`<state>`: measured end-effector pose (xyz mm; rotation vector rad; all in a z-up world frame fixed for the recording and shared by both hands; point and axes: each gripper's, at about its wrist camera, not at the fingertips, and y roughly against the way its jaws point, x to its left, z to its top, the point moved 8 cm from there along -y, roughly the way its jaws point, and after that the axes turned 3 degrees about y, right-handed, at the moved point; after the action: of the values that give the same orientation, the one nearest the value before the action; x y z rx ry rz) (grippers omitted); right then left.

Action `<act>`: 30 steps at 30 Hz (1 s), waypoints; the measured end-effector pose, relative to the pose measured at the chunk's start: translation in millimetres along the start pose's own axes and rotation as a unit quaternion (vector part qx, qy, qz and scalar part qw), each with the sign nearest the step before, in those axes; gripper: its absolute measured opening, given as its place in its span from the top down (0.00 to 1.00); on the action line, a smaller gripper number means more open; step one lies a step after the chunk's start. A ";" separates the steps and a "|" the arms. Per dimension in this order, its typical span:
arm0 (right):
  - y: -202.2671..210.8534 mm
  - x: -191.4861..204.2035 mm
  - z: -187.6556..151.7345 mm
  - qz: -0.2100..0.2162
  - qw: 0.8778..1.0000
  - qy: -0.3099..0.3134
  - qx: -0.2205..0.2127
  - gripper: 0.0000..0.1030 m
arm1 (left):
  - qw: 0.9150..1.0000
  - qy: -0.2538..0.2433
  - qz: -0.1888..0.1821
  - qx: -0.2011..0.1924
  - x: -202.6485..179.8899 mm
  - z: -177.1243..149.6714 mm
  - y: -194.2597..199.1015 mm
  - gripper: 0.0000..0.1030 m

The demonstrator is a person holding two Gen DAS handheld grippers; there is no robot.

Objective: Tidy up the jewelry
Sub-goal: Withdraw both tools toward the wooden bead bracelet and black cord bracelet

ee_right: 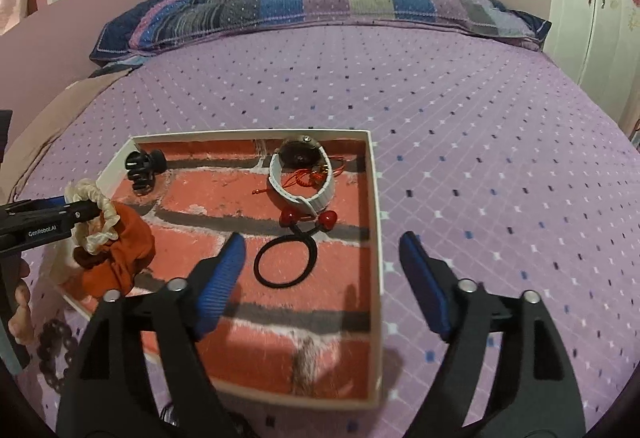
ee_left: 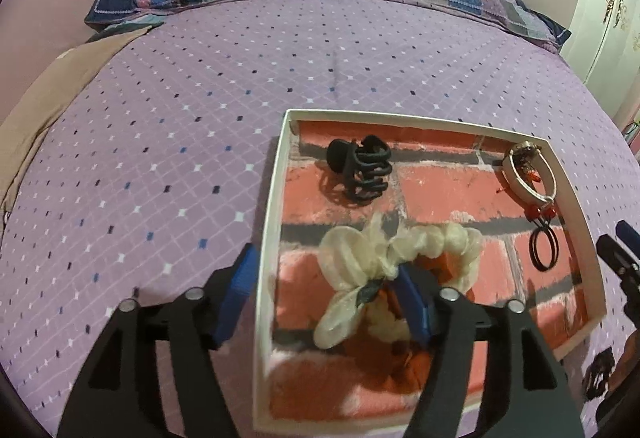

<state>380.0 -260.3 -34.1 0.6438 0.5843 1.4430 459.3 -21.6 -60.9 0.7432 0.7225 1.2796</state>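
Tray: a white-rimmed shallow tray point(ee_right: 376, 197) with a brick-print floor is laid on the purple bed cover point(ee_right: 500, 165).

Left gripper point(ee_left: 324, 298): jaws are spread, nothing gripped; cream satin scrunchie point(ee_left: 400, 250) is seen just ahead, over the tray.

Right gripper point(ee_right: 320, 278): jaws are held wide, empty; black elastic hair tie with red beads point(ee_right: 286, 262) is found just ahead, its beads pointing away.

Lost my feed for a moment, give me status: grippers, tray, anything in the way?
Left gripper open, straddling the tray's left wall. Right gripper open, empty, straddling its right wall. Cream scrunchie, claw clip, watch, hair tie in tray. Nothing blocking.
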 end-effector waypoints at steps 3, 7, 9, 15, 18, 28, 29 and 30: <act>15.7 -4.7 -5.0 0.002 1.000 -0.006 -0.009 0.20 | 1.000 0.002 -0.004 -0.002 3.3 -7.9 9.5 0.34; 35.2 -8.3 -14.3 0.004 1.000 -0.013 -0.016 0.19 | 1.000 0.008 -0.013 0.002 7.9 -24.7 20.5 0.33; 47.6 -11.2 -19.7 0.005 1.000 -0.018 -0.023 0.18 | 1.000 0.010 -0.012 0.001 11.3 -33.6 26.2 0.33; 76.5 -22.2 -37.0 0.001 0.999 -0.026 -0.037 0.17 | 0.999 0.018 -0.016 -0.021 20.2 -59.0 57.6 0.33; 90.9 -29.1 -48.6 -0.005 0.999 -0.028 -0.041 0.17 | 0.999 0.009 -0.006 -0.038 21.2 -73.0 77.3 0.32; 115.2 -36.8 -95.6 -0.028 0.999 -0.023 -0.037 0.17 | 0.998 -0.001 0.009 -0.055 24.4 -131.9 105.5 0.26; 115.5 -34.4 -100.1 -0.028 0.999 -0.024 -0.036 0.17 | 0.999 0.002 0.009 -0.053 26.3 -136.0 104.5 0.26; 115.0 -31.6 -103.2 -0.029 0.999 -0.023 -0.035 0.17 | 0.999 0.006 0.008 -0.050 27.9 -138.9 103.4 0.26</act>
<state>224.4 -284.6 -25.7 0.5992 0.5110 1.3857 292.0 31.1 -57.9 0.6628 0.6582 1.3260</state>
